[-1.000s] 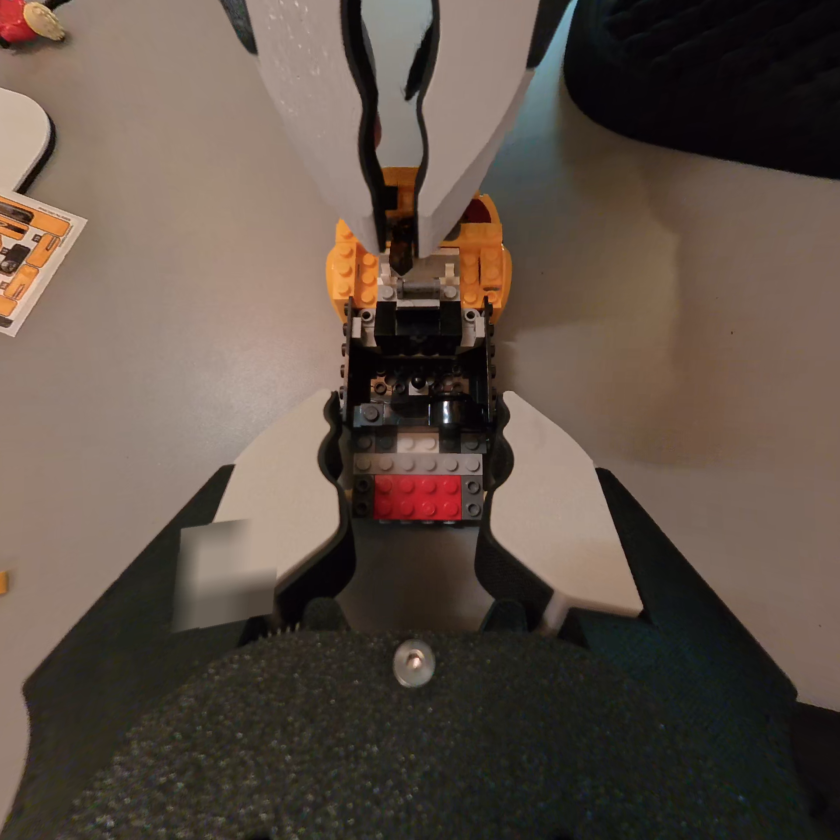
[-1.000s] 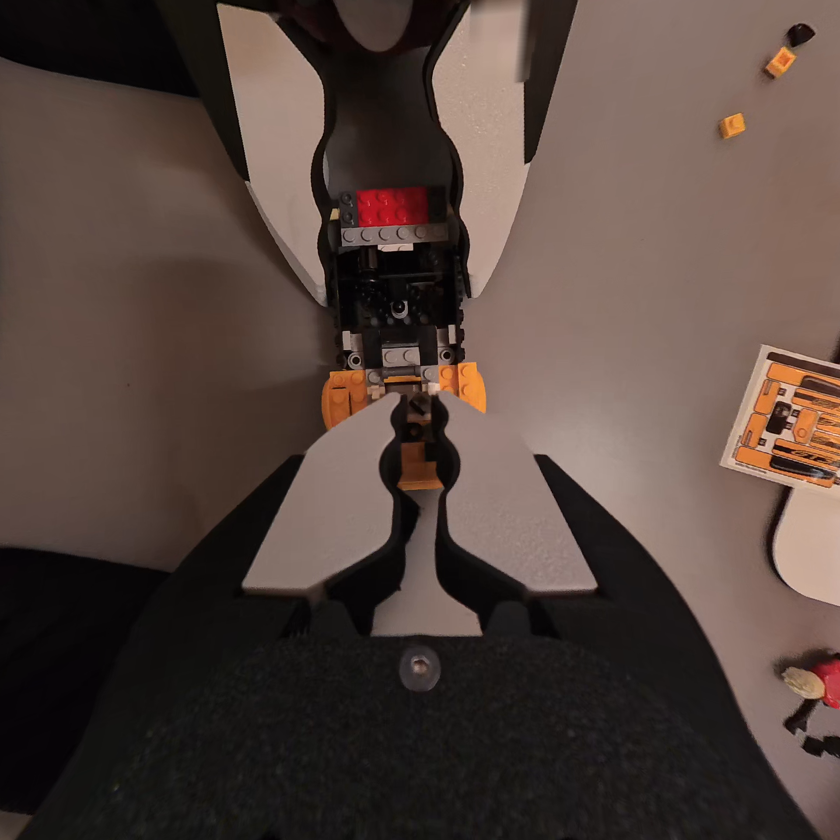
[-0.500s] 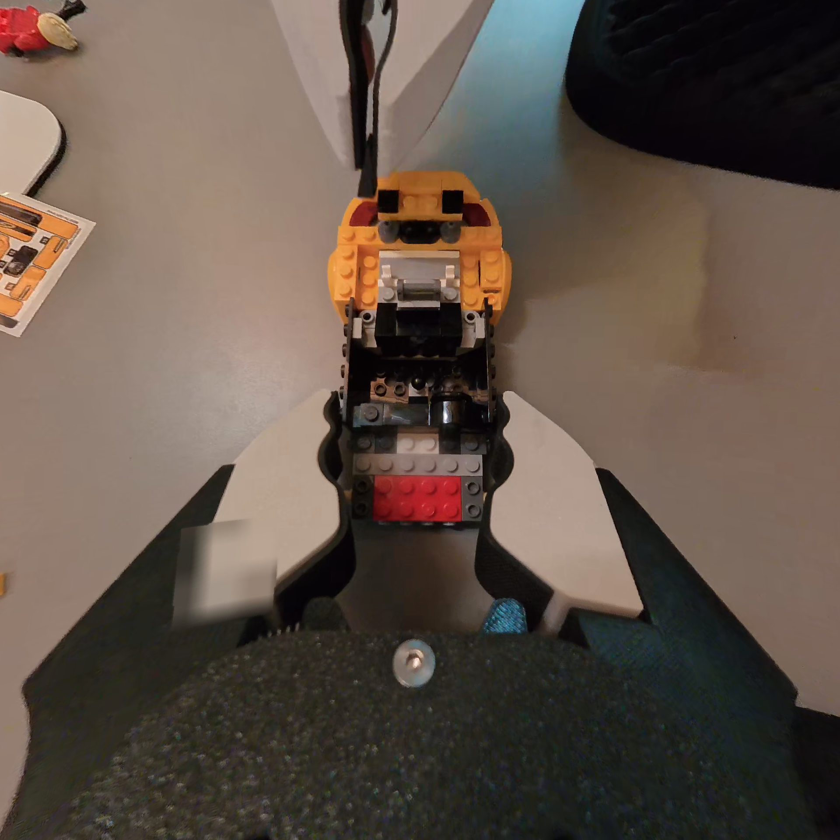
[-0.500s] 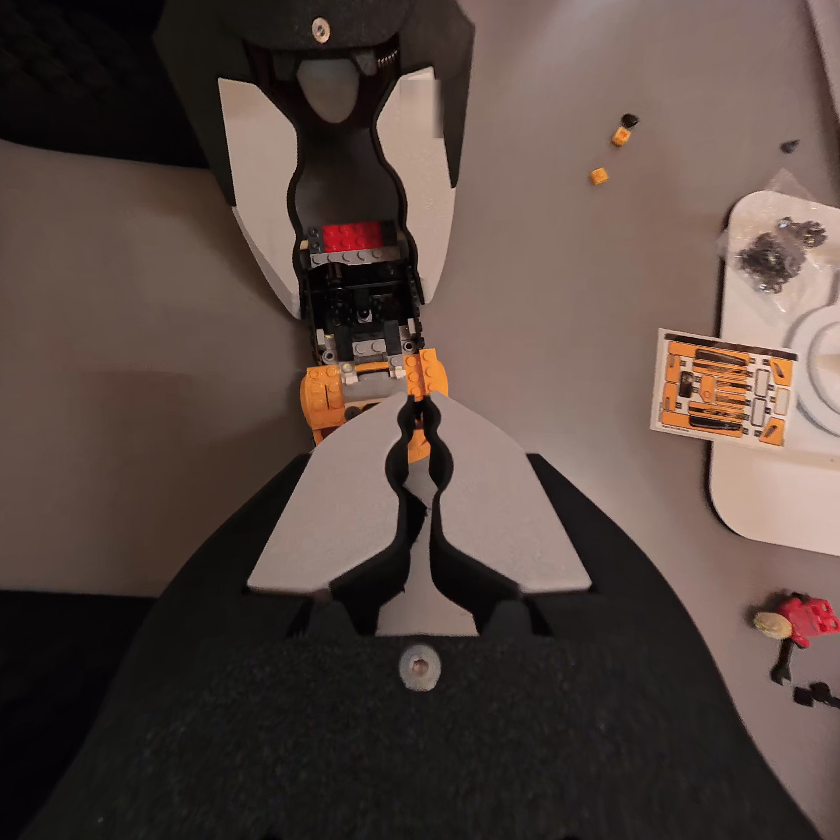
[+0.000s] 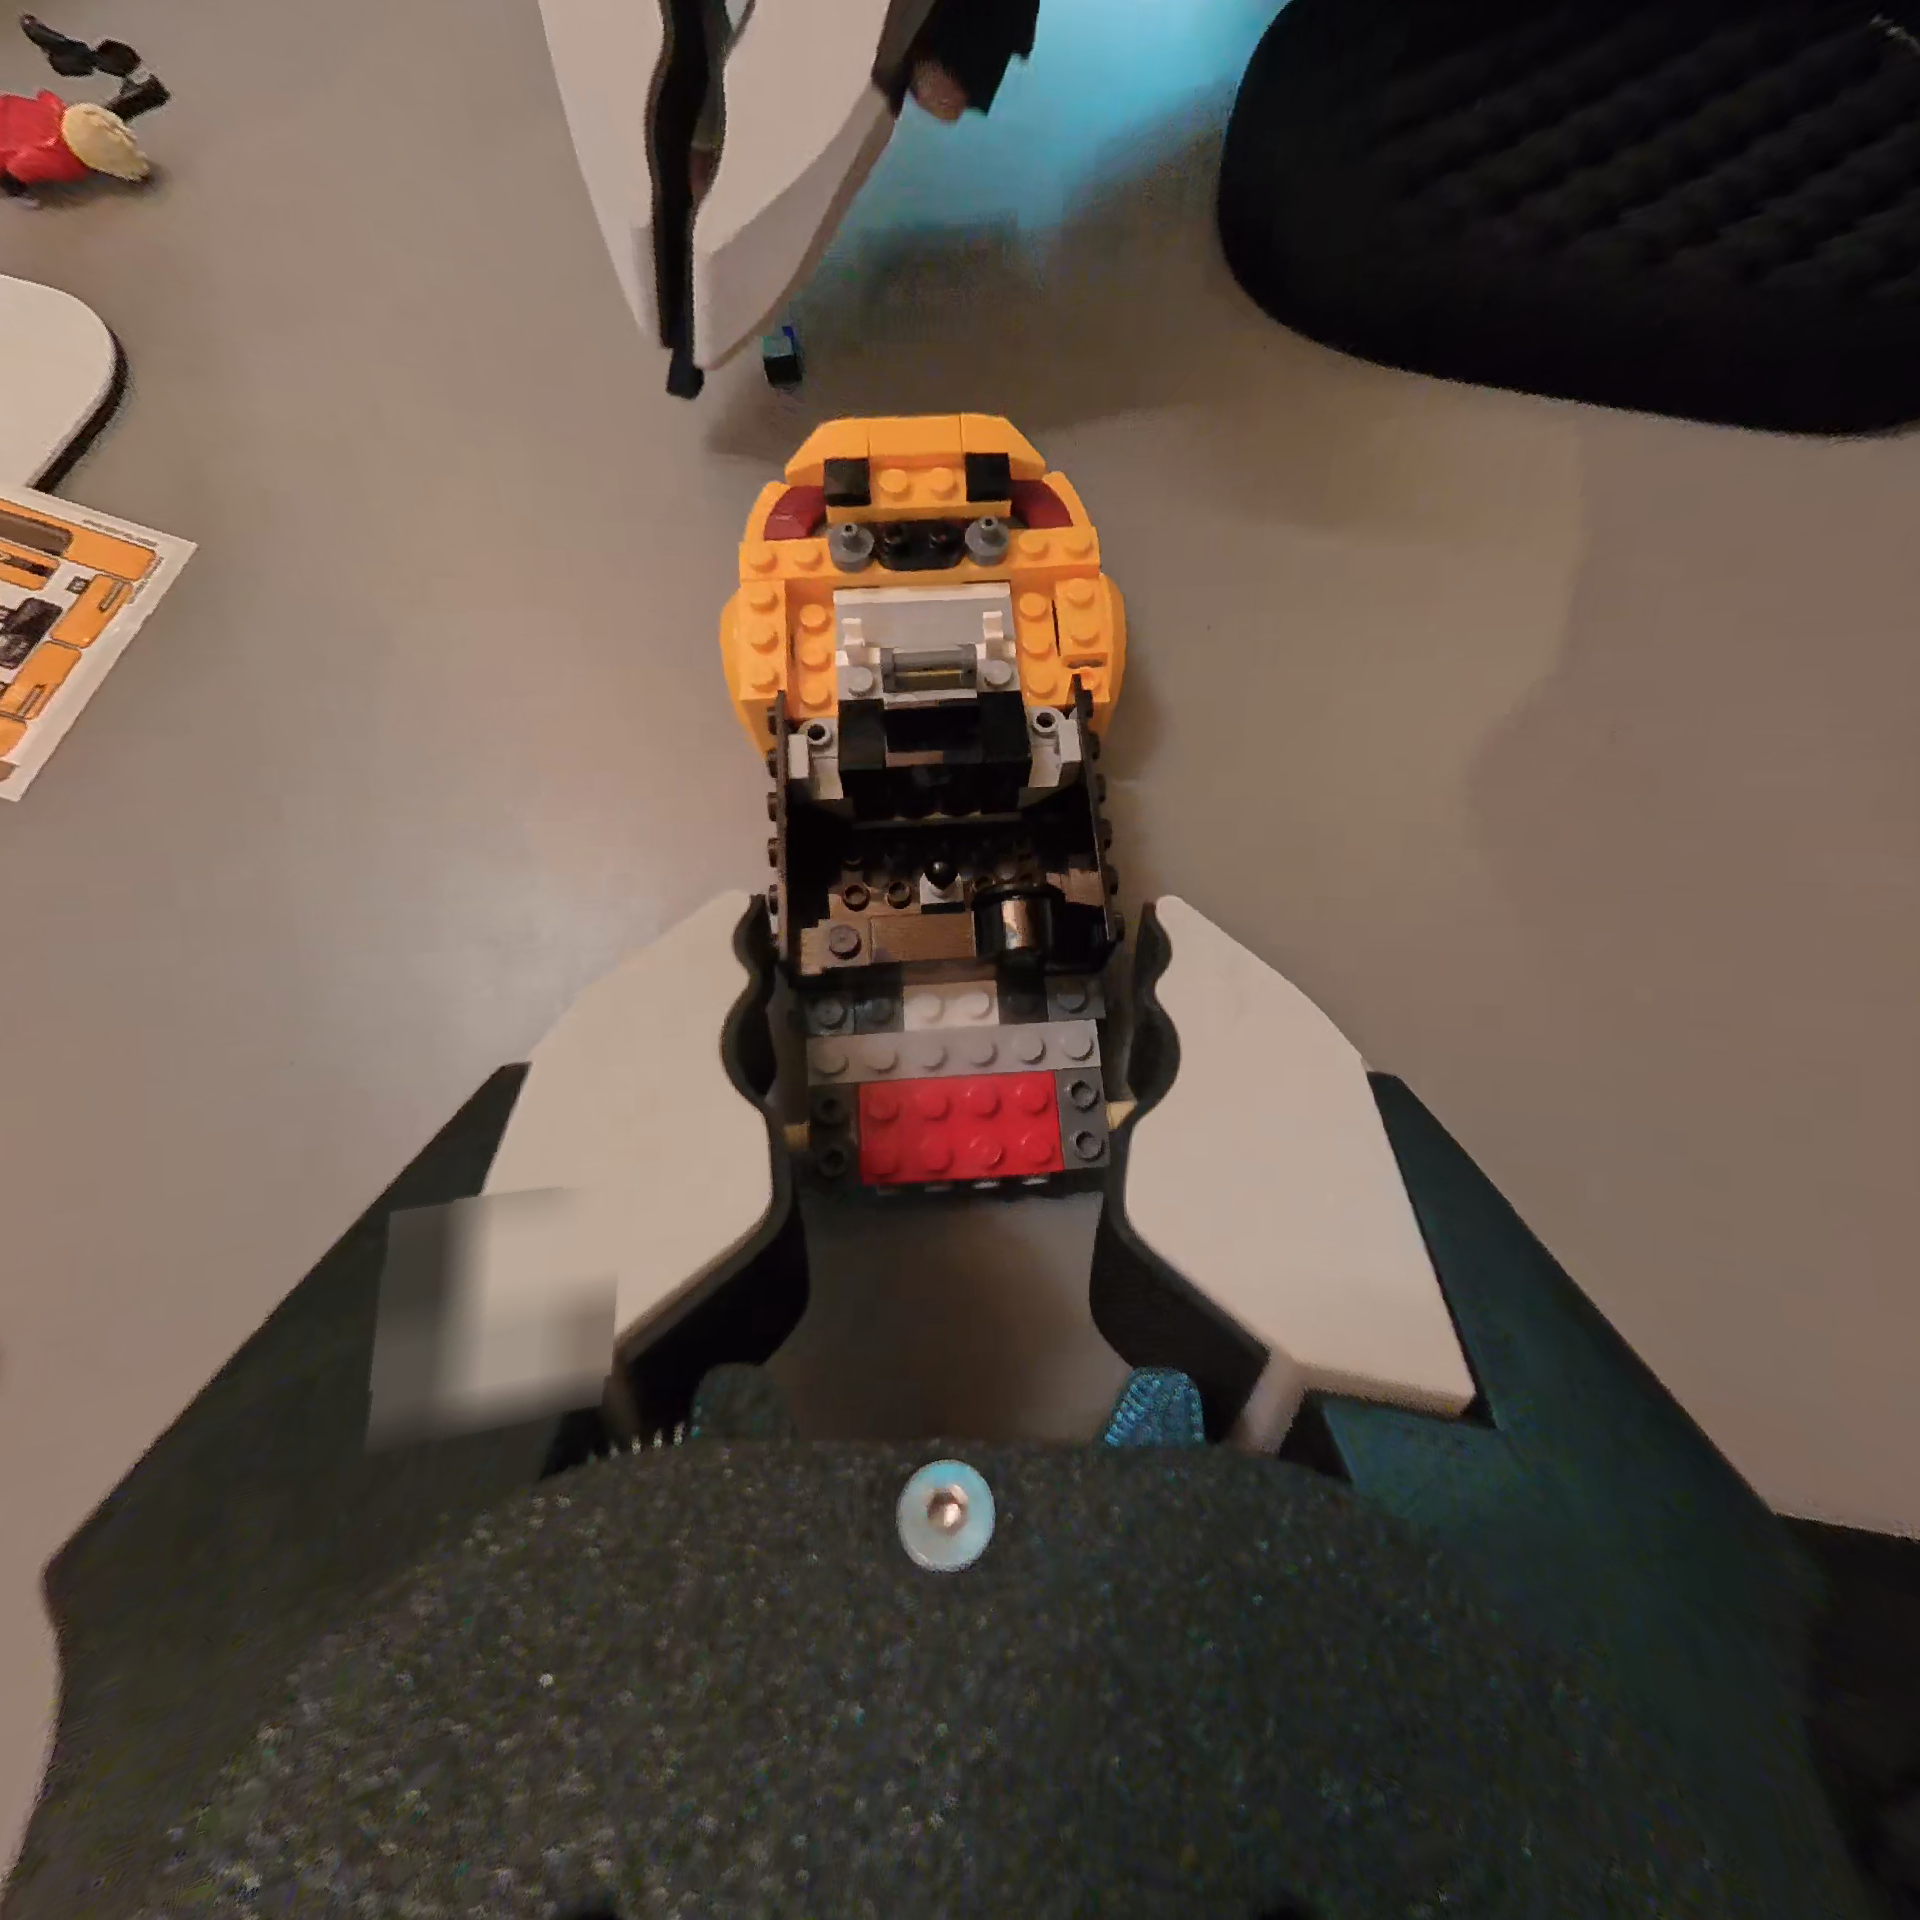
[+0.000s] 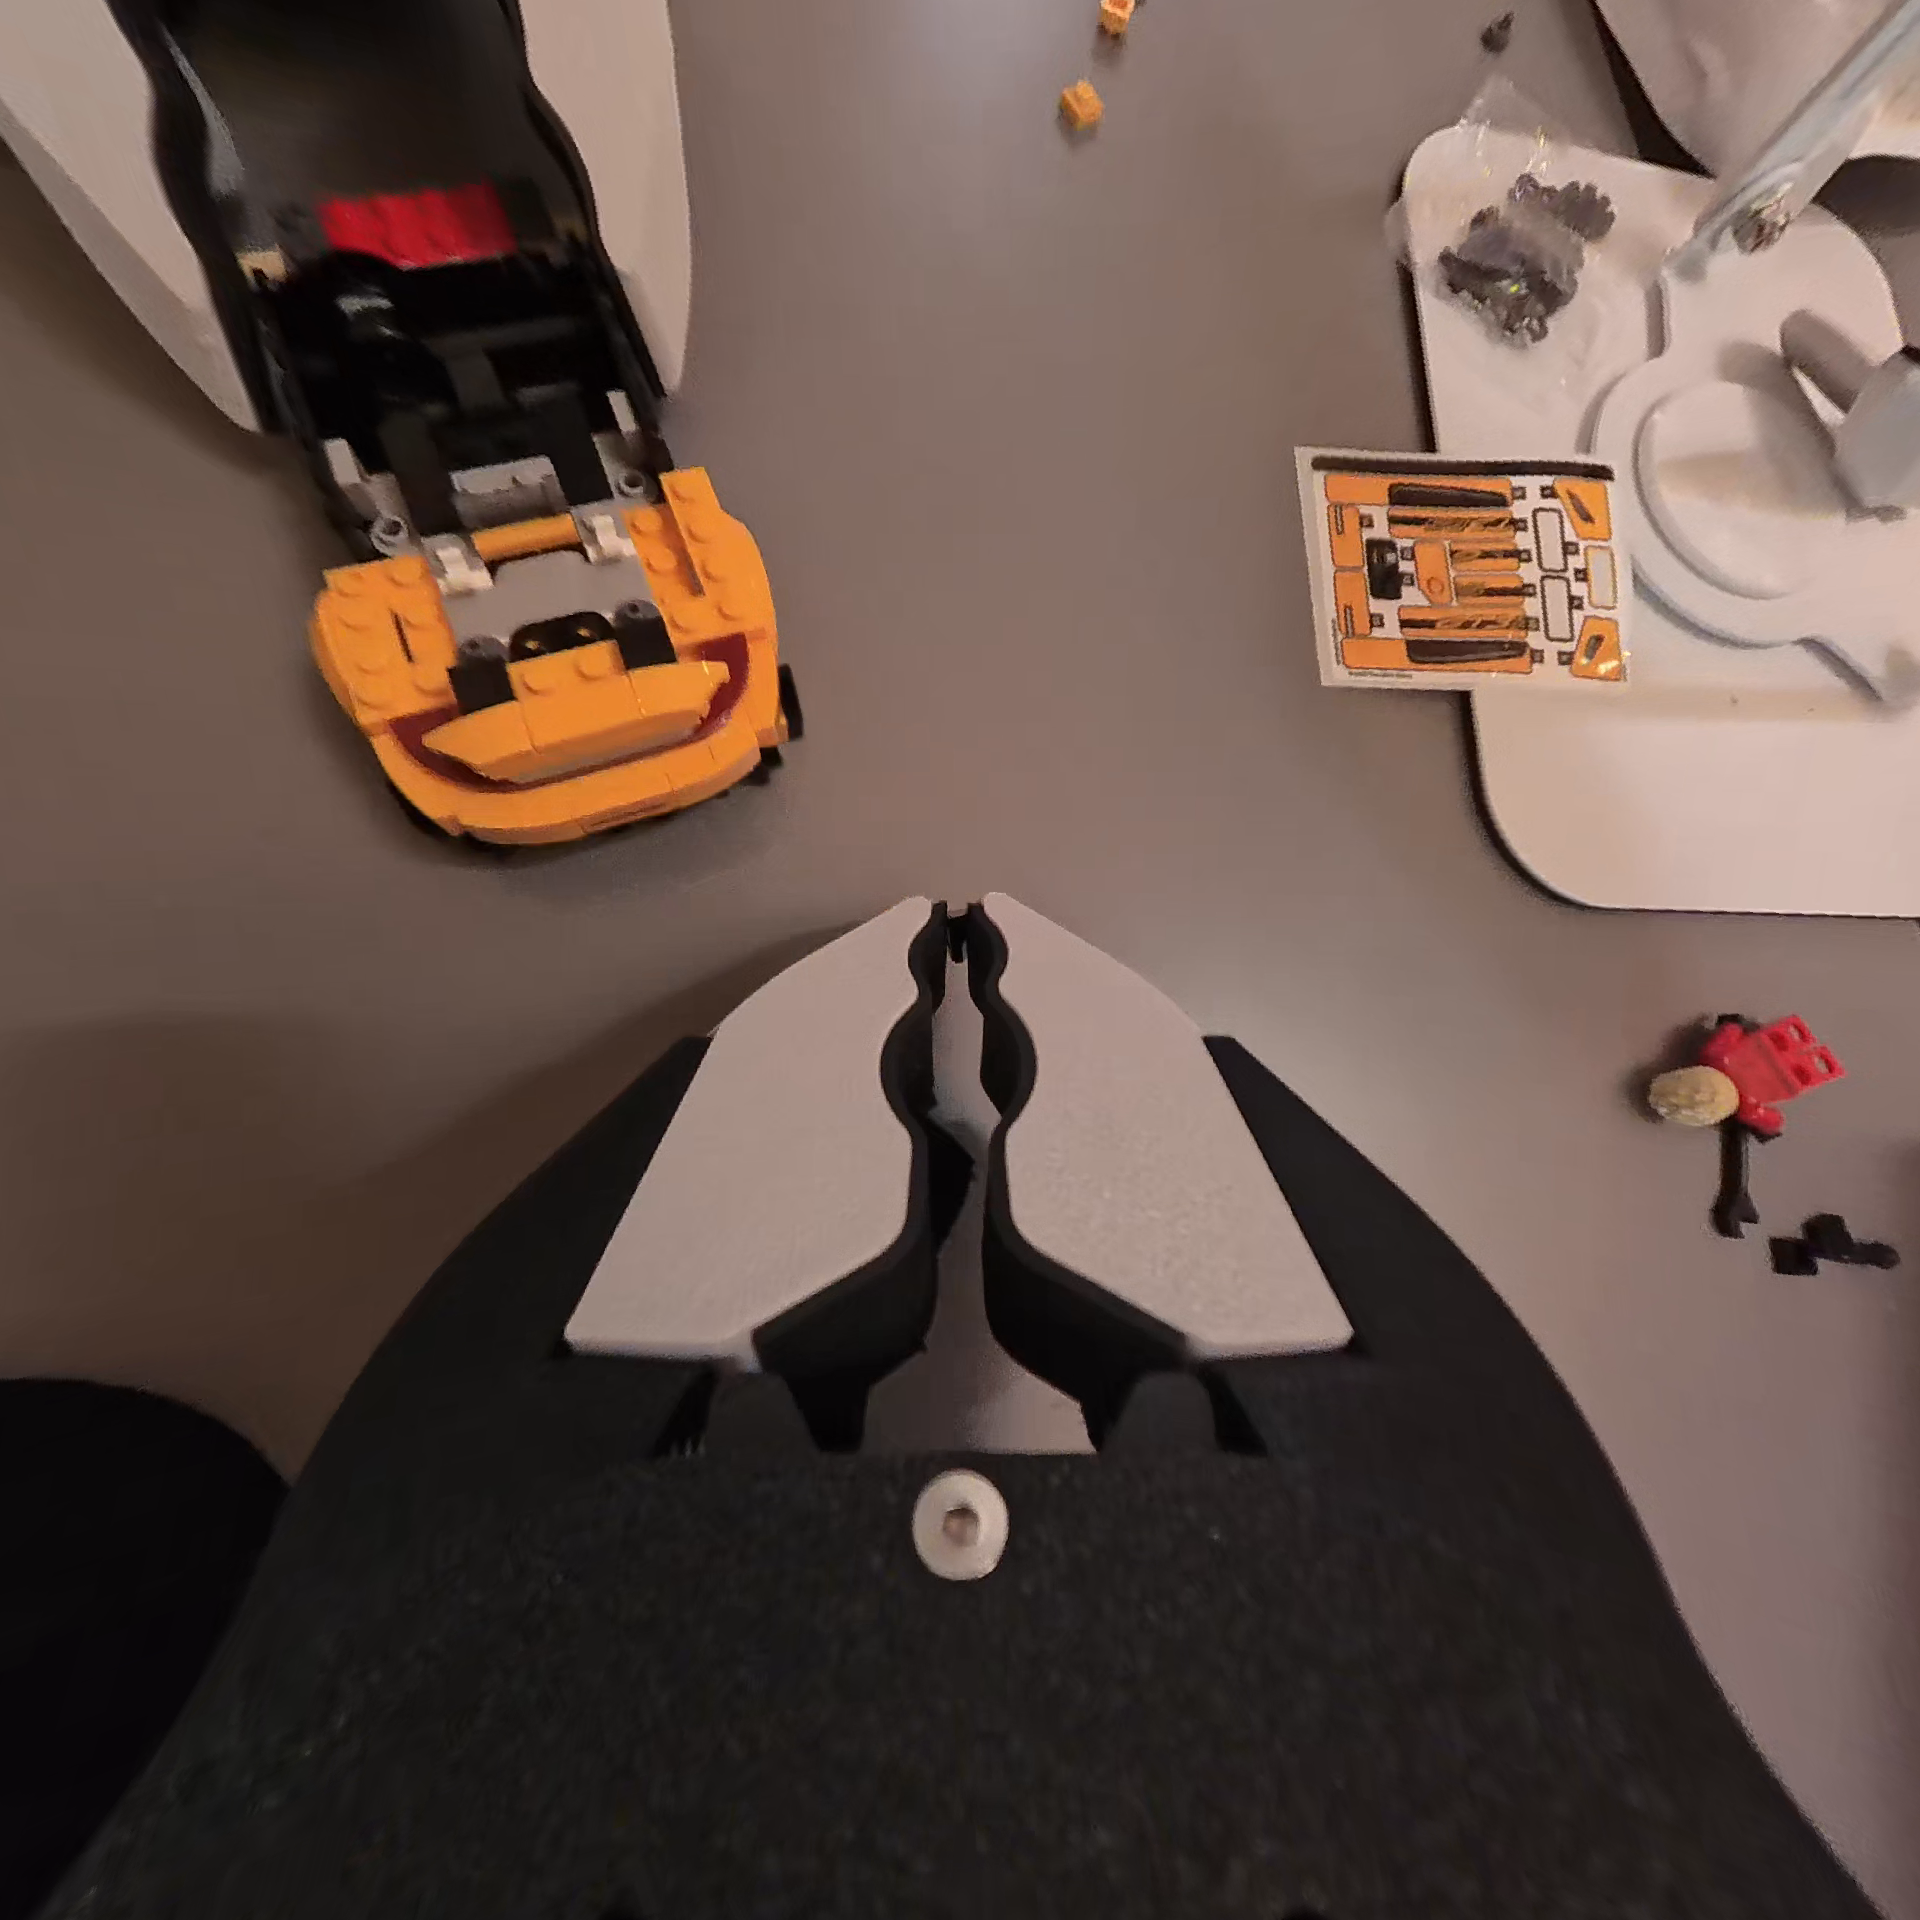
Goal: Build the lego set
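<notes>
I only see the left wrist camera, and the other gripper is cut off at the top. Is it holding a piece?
Observer: No. The right gripper is shut, nothing visible between its tips, and it is apart from the orange car.
Operator: Are there more orange bricks?
Observer: Yes, two small orange pieces lie loose on the table.
Operator: And little black bits?
Observer: A clear bag of small dark parts sits on the white base, beyond the sticker sheet.
</notes>
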Demonstrator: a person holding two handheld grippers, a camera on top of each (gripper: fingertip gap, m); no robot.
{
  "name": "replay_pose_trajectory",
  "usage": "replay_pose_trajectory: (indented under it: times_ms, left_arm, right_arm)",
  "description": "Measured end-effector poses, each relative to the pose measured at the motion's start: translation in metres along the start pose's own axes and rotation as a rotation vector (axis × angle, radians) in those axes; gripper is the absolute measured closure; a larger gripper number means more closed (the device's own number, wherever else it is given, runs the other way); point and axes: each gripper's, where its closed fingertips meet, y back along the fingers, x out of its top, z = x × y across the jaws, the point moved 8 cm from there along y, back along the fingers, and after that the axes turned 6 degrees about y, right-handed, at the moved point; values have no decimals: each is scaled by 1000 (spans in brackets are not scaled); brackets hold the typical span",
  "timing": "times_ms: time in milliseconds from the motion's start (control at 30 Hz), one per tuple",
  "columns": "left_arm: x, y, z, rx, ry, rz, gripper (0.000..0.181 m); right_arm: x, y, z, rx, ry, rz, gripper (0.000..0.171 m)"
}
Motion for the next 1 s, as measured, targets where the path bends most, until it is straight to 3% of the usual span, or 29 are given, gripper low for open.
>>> replay_pose_trajectory:
  times_ms: [1000]
  left_arm:
    - [1, 7, -1, -29, 51, 73, 120]
  right_arm:
    - [-5, 7, -22, 98, 150, -66, 161]
